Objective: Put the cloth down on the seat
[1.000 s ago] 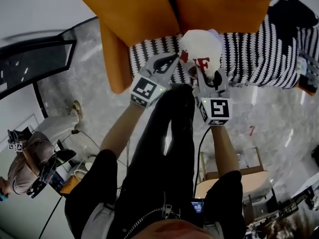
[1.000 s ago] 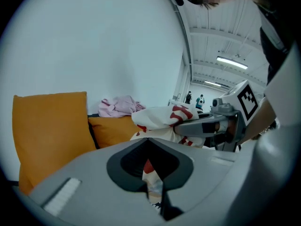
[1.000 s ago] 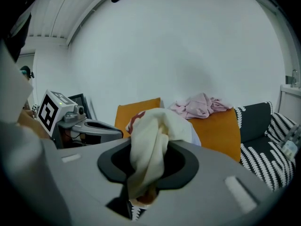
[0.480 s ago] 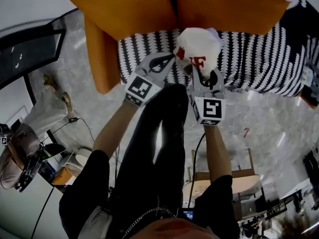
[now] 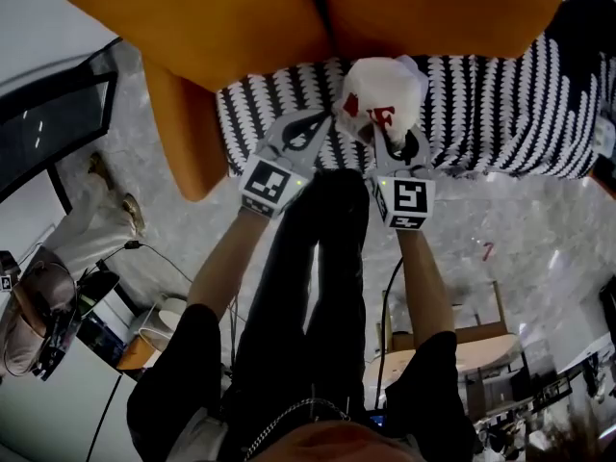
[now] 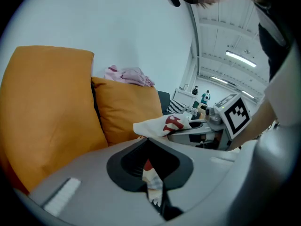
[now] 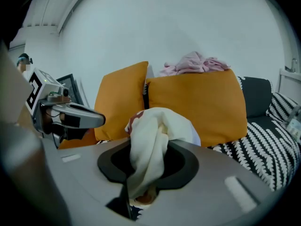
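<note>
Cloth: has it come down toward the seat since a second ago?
Yes. In the head view the cloth has sunk toward the striped seat: its stripes look bigger behind a cloth of unchanged size.

The cloth [image 5: 387, 92] bears a red F; the floor [image 5: 549, 221] shows a red 7-like mark [image 5: 488, 250].

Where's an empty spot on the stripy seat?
The stripy seat is bare right of the cloth, in front of the orange cushions. A smaller bare patch lies left of the left tool. The right tool and cloth crowd the middle.
</note>
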A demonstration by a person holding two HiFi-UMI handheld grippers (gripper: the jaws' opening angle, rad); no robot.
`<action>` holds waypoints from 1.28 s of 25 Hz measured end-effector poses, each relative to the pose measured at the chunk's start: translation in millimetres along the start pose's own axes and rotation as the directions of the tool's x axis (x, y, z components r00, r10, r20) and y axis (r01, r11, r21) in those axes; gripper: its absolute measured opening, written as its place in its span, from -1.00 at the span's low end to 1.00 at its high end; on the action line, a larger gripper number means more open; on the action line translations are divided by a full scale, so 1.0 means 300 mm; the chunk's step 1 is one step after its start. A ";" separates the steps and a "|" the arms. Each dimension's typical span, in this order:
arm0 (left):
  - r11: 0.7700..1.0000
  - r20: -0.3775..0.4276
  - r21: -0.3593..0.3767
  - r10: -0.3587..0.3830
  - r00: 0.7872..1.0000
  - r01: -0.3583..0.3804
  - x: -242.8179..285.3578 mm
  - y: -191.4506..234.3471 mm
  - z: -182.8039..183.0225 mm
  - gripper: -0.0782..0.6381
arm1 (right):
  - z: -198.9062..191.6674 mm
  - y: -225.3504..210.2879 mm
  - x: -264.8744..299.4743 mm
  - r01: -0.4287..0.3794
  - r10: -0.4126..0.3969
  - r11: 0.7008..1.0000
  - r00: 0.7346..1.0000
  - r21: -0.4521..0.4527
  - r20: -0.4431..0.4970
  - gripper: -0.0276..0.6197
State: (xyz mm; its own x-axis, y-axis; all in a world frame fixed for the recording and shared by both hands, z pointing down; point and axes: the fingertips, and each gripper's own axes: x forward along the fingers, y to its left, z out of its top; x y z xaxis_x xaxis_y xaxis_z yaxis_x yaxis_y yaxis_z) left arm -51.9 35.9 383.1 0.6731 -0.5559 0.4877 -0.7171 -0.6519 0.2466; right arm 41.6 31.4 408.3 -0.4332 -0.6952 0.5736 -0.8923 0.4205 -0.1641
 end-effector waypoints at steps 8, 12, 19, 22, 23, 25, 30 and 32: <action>1.000 -0.051 -0.011 -0.028 0.998 0.027 0.047 -0.015 -0.173 -0.76 | -0.183 -0.074 0.116 0.019 -0.018 1.000 0.998 0.015 -0.054 -0.57; 0.999 -0.042 -0.047 -0.019 0.999 0.017 0.039 -0.036 -0.229 -0.76 | -0.258 -0.089 0.132 0.029 -0.026 0.999 0.997 0.041 -0.075 -0.57; 0.998 -0.103 -0.044 -0.042 0.994 0.038 0.025 -0.036 -0.348 -0.76 | -0.380 -0.129 0.211 0.054 -0.044 0.996 0.989 0.069 -0.141 -0.56; 0.998 -0.119 -0.042 -0.047 0.992 0.042 0.017 -0.018 -0.371 -0.76 | -0.427 -0.126 0.252 0.045 -0.036 0.998 0.983 0.052 -0.178 -0.55; 0.998 -0.120 -0.044 -0.046 0.992 0.041 0.016 -0.014 -0.375 -0.76 | -0.444 -0.126 0.263 0.037 -0.027 0.998 0.983 0.055 -0.184 -0.55; 0.998 -0.125 -0.048 -0.048 0.991 0.042 0.016 -0.012 -0.383 -0.76 | -0.475 -0.131 0.283 0.016 -0.002 0.997 0.985 0.080 -0.173 -0.55; 0.996 -0.153 -0.038 -0.082 0.985 0.077 0.011 -0.059 -0.436 -0.76 | -0.513 -0.137 0.295 -0.007 0.030 0.989 0.988 0.150 -0.154 -0.55; 0.996 -0.161 -0.039 -0.091 0.983 0.085 0.008 -0.068 -0.457 -0.76 | -0.519 -0.131 0.301 -0.005 0.032 0.987 0.986 0.160 -0.162 -0.55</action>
State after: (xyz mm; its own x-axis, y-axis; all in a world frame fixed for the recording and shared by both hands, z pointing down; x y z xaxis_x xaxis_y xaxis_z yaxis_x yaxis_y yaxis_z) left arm -60.5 118.4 494.0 0.6976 -0.4044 0.5914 -0.6635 -0.6763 0.3200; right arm 57.4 42.9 591.4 -0.4348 -0.5777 0.6908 -0.8988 0.3256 -0.2934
